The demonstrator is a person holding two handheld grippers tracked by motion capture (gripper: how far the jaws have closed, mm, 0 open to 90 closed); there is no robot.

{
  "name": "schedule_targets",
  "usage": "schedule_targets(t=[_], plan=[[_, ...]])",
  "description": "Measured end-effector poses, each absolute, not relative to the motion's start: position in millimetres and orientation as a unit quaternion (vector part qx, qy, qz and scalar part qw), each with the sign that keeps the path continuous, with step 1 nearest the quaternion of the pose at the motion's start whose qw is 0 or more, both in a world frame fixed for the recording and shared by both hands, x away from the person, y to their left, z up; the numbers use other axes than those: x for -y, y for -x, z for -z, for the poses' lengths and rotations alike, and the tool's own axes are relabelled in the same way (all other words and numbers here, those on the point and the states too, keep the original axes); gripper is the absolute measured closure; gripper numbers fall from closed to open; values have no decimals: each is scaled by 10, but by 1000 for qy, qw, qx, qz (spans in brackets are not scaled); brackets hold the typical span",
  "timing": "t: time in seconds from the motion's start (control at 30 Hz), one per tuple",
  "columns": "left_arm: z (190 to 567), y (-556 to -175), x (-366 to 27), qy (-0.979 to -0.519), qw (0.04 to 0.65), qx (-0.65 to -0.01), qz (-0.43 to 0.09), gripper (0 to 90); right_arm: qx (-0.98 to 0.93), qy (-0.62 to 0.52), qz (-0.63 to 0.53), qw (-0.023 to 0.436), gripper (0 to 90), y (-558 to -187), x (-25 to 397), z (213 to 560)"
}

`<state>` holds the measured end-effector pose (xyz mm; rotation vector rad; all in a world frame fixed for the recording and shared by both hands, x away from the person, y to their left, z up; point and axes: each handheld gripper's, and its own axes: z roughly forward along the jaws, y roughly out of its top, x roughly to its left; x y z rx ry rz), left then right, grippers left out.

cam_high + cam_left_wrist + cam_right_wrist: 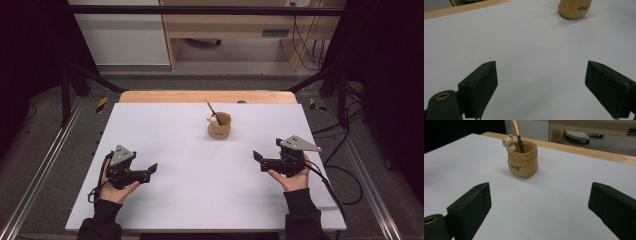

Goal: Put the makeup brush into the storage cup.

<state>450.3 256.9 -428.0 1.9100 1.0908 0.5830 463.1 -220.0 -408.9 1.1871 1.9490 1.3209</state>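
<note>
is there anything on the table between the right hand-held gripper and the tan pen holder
No. In the right gripper view, bare white table runs from the open right hand-held gripper up to the pen holder; the high view shows the same.

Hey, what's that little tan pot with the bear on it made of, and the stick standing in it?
The pot looks like glazed ceramic or resin moulded as a sack: smooth, slightly glossy tan, with fixed folds at the rim. The bear looks like the same stuff, paler. The stick looks like a painted wooden pencil or brush: thin, straight, orange with a dark lower part.
</note>
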Motion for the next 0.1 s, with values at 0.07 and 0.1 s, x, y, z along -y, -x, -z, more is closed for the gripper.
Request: schedule_targets(t=[0.07,0.1], plan=[[4283,-4503,-2566,-763,419,-434,-233,100,-715,-438,-486,247,48,-4613,2225,4106],[4285,-4503,-2567,-763,419,-434,-233,98,-715,-439,-484,247,48,-4605,2243,4117]])
